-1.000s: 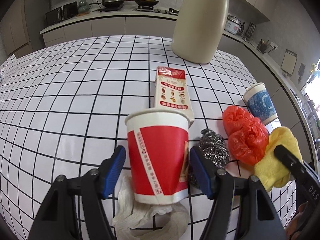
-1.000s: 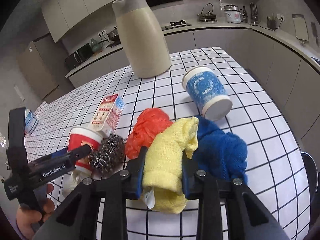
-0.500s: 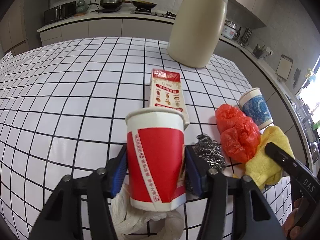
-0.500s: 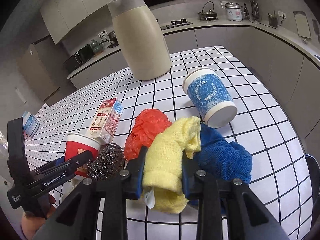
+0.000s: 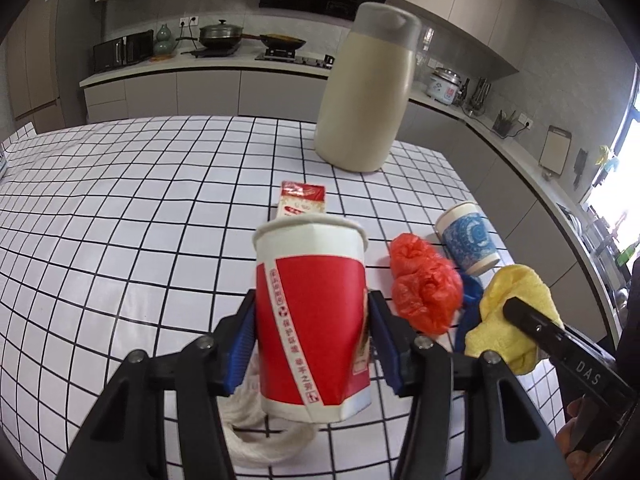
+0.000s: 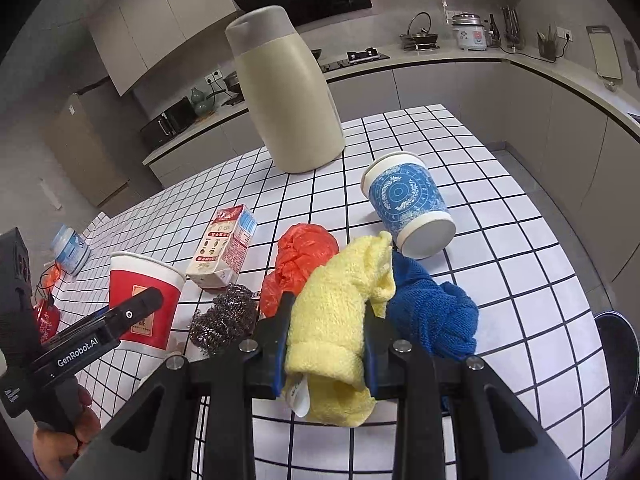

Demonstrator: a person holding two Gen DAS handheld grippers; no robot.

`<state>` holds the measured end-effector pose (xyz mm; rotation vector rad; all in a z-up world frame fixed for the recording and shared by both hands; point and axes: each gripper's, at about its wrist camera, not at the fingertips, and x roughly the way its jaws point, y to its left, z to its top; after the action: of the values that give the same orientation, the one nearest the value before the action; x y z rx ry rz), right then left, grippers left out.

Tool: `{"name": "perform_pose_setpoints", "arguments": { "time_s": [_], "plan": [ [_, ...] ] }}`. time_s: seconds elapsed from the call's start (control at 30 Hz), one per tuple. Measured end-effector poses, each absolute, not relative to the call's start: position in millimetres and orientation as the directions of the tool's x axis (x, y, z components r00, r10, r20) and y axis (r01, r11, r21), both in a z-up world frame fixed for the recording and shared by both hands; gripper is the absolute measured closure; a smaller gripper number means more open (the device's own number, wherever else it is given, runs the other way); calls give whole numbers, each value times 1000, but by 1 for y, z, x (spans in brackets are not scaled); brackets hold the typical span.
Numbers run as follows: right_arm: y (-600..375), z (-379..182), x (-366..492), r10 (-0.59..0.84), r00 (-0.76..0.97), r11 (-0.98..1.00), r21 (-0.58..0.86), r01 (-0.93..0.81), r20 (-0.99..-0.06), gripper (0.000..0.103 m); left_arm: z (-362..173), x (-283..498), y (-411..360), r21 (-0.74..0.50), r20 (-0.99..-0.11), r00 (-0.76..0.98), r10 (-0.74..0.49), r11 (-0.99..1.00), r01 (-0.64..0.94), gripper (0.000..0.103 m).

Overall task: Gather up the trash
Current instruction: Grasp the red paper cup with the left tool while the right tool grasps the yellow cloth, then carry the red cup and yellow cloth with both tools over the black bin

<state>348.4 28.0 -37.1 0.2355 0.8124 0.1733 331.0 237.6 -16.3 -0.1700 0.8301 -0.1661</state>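
Fingers of my left gripper (image 5: 312,344) are pressed against both sides of the red paper cup (image 5: 312,316), which I hold upright; its base looks lifted clear of the table (image 5: 120,240), above a crumpled white tissue (image 5: 260,440). My right gripper (image 6: 325,344) is clamped narrow on the yellow cloth (image 6: 340,312), whose top flops forward over the pads.

Just beside the yellow cloth on its right lies the blue cloth (image 6: 432,316), touching it. The orange plastic bag (image 6: 300,256) sits against the yellow cloth on the other side, and the steel scrubber (image 6: 224,320) rests between that bag and the red cup. Behind the scrubber the small carton (image 6: 224,248) lies on its side. The blue patterned cup (image 6: 408,208) lies tipped over beyond the cloths, its base toward me, near the table's right edge.

Farther back stands the tall beige jug (image 6: 288,104), well apart from the clutter. From the left camera I see a broad stretch of bare checked tabletop to the left of the red cup, running out to the far and left edges. On the right, the table edge falls away close past the blue cloth, with a dark round rim (image 6: 616,360) below it.
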Motion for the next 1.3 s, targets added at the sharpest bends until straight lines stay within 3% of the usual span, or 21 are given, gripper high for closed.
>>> {"name": "perform_pose_setpoints", "arguments": {
  "time_s": [0.57,1.3],
  "plan": [
    [-36,-18,293,255,693,957,281,-79,-674,72,-8,284,152,-228,-711,649,-271,962,152,49],
    [-98,-24,241,139,698,943,308,123,-703,72,-16,262,89,-250,-708,582,-400,913,323,49]
  ]
}}
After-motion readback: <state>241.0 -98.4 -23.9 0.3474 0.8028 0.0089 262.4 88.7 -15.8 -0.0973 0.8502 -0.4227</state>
